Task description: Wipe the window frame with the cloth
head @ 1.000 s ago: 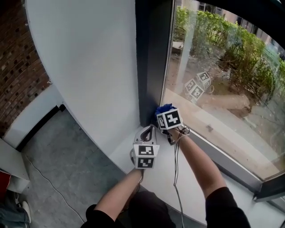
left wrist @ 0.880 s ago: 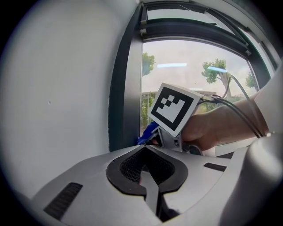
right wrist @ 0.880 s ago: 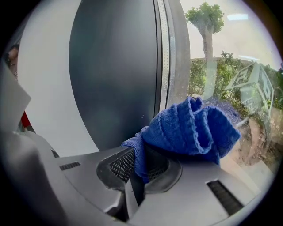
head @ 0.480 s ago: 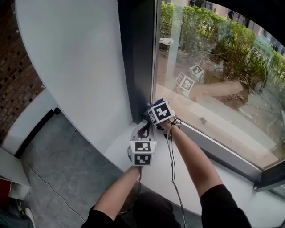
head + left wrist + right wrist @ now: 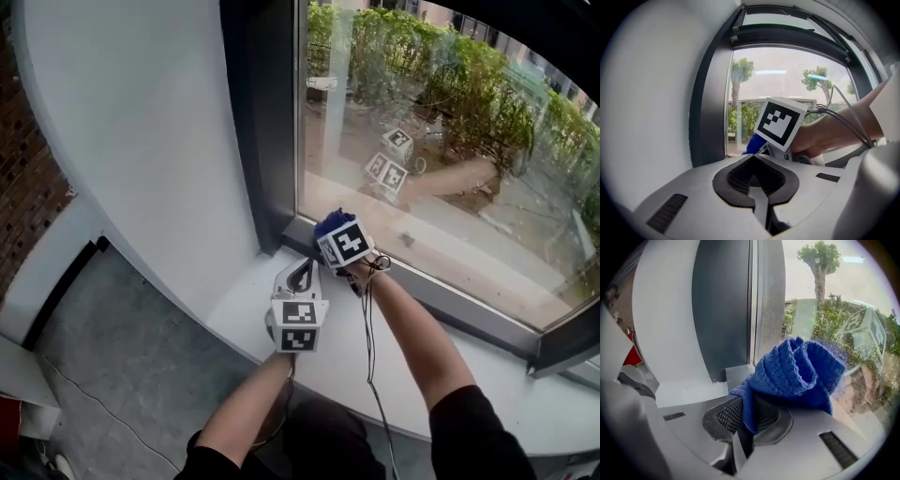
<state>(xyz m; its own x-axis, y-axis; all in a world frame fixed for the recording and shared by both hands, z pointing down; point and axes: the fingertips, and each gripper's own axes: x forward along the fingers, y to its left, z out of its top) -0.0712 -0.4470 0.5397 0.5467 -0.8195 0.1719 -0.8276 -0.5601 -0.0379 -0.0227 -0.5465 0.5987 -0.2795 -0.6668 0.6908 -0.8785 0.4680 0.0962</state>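
- Right gripper: jaws clenched on bunched blue cloth
- Cloth at lower corner of window frame, by dark upright
- Left gripper: jaws pressed together, nothing between, over white sill just below window frame

The cloth in my right gripper is blue knitted fabric, soft, with a scalloped hem. The pads of my jaws are black with a fine mesh texture, set in smooth matt grey plastic, as on my left gripper. The window frame looks dark, matt and smooth, the glass glossy and reflective, and the sill smooth white.
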